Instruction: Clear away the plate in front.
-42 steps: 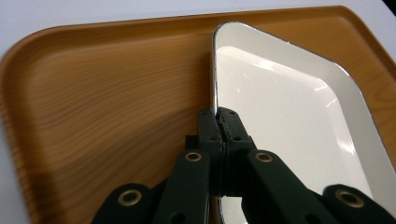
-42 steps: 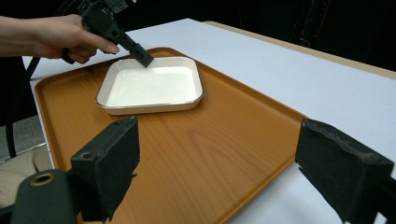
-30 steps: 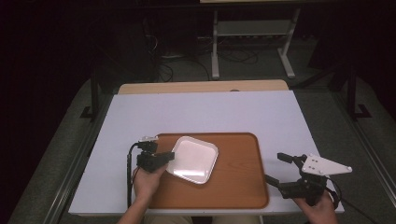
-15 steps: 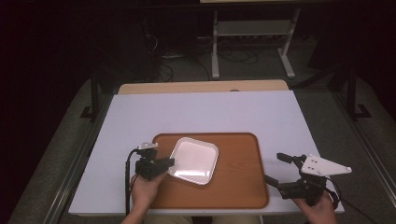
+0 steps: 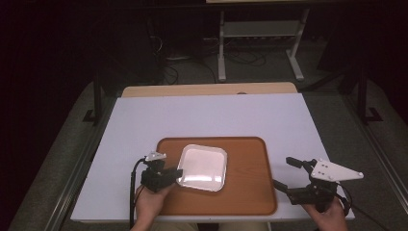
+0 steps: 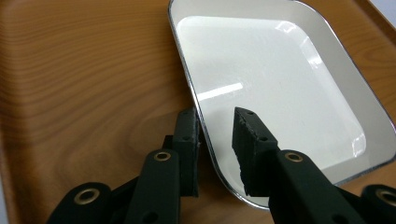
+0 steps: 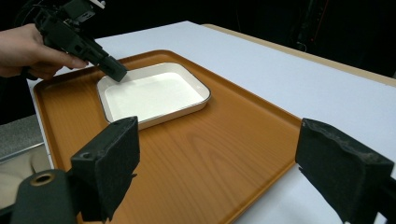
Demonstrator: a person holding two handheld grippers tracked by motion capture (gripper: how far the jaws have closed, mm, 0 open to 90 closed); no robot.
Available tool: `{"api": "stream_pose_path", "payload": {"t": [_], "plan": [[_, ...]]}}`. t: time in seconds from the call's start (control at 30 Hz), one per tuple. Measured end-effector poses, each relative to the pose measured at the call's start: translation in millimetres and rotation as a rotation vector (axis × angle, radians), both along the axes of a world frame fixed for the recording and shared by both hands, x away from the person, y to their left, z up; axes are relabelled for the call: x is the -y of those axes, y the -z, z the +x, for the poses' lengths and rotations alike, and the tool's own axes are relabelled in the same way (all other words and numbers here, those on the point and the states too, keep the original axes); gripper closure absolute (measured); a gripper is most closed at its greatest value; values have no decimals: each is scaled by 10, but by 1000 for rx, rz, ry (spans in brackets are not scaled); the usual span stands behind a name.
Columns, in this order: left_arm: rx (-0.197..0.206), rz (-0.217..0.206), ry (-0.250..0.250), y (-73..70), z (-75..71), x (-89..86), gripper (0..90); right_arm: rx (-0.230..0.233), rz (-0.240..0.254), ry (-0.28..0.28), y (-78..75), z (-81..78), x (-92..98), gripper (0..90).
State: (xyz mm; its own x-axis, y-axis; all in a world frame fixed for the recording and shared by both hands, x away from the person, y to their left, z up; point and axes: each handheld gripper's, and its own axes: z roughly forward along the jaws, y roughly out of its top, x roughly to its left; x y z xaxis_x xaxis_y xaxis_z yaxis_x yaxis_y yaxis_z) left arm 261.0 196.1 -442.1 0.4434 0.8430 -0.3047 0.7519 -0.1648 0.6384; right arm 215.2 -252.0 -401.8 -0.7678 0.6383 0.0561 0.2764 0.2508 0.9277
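Observation:
A white square plate (image 5: 202,167) with a thin dark rim lies on the left half of a brown wooden tray (image 5: 245,192). My left gripper (image 5: 179,173) reaches in from the tray's left. Its jaws have just been opening and now stand astride the plate's (image 6: 280,84) near-left rim, one finger outside and one inside; neither pad presses on the rim, so the left gripper (image 6: 215,114) is open. My right gripper (image 5: 283,172) hovers off the tray's right edge, open wide with nothing between its fingers. Seen from the right gripper (image 7: 219,135), the plate (image 7: 149,93) and the left gripper (image 7: 116,72) lie beyond.
The tray (image 7: 210,154) rests near the front edge of a white tabletop (image 5: 216,115), whose far edge shows a wooden strip (image 5: 207,90). A metal rack (image 5: 260,33) and cables stand on the dark floor beyond.
The left hand has drawn back a little toward the table's front edge, and its jaws have parted around the plate's rim. The plate and the right gripper have stayed where they were.

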Motion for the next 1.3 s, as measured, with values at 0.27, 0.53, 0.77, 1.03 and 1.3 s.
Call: {"api": "stream_pose_path", "payload": {"t": [0.27, 0.53, 0.77, 1.03, 1.3], "plan": [[14, 20, 37, -4, -75, 65, 716, -2, 1, 2, 1, 1, 3, 131], [28, 52, 59, -4, -100, 128, 735, -2, 1, 2, 2, 1, 7, 131], [33, 66, 64, -10, -95, 138, 738, -1, 2, 2, 1, 1, 11, 131], [45, 62, 65, -18, -108, 116, 732, 0, -1, 4, 1, 1, 18, 131], [79, 56, 68, -64, -114, 52, 700, -3, -3, 5, 8, 4, 17, 131]]}}
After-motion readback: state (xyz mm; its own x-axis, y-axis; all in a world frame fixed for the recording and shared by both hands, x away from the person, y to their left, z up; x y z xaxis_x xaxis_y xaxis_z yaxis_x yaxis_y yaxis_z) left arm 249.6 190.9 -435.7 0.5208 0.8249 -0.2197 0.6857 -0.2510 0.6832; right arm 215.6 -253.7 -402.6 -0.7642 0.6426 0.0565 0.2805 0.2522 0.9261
